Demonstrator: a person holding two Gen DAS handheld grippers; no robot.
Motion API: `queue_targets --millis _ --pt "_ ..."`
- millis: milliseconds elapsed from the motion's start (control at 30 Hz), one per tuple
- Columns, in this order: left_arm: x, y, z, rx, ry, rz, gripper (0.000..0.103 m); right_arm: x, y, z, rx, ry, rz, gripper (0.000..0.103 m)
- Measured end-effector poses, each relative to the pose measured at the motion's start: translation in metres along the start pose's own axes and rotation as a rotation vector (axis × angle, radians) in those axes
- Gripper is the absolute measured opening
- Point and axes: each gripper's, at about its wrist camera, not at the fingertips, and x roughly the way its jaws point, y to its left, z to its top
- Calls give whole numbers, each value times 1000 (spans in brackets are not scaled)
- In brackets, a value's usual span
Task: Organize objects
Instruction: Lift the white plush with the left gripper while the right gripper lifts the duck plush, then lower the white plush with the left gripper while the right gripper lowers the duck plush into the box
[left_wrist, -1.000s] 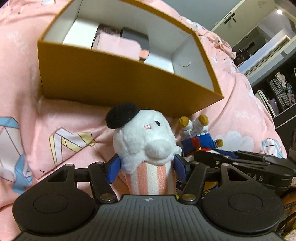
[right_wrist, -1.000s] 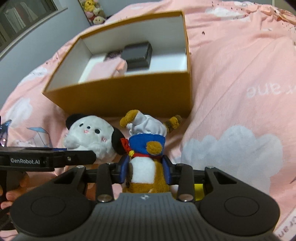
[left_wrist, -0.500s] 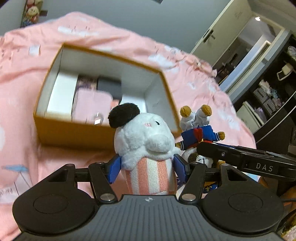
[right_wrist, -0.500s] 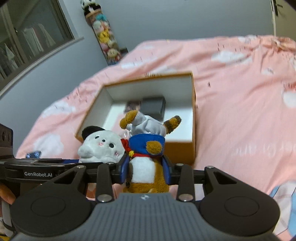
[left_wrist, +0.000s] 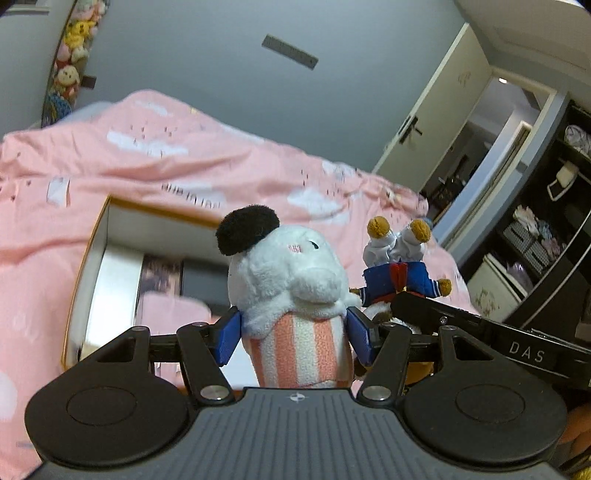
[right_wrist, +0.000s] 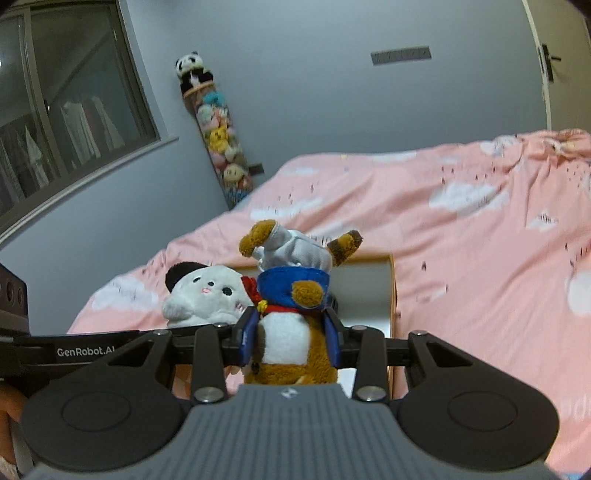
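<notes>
My left gripper (left_wrist: 293, 338) is shut on a white plush dog (left_wrist: 291, 284) with a black ear and a pink-striped body, held up in the air. My right gripper (right_wrist: 290, 338) is shut on a brown bear plush (right_wrist: 291, 295) in a blue sailor top, held upside down with its feet up. Each toy also shows in the other view: the bear (left_wrist: 399, 269) to the right, the dog (right_wrist: 207, 295) to the left. The open orange box (left_wrist: 92, 280) lies on the bed below and ahead of both toys; its right wall (right_wrist: 391, 295) shows behind the bear.
The box holds a white box (left_wrist: 114, 295), a dark case (left_wrist: 203, 284) and a pink item (left_wrist: 173, 314). The pink cloud-print bedspread (right_wrist: 480, 240) spreads all around. A hanging column of plush toys (right_wrist: 221, 147) stands at the far wall. Shelves (left_wrist: 535, 240) and a door stand to the right.
Both grippers have risen from the bedspread with their toys and tilted up. The box has dropped lower in both views and the far wall now shows.
</notes>
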Motion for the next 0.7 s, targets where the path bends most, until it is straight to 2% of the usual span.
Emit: queue_targets --millis 67,167,467,700 --pt "7 0 6 9 -21 8 69 5 -1 6 -3 -29 -10 39" --pt "23 0 8 15 -10 25 69 21 -6 9 -3 -31 -38 39" --pt "83 25 -15 -28 168 37 69 75 -33 -16 22 127 -125 39" --pt "101 32 -22 -23 228 41 69 95 -38 -22 8 179 -127 39"
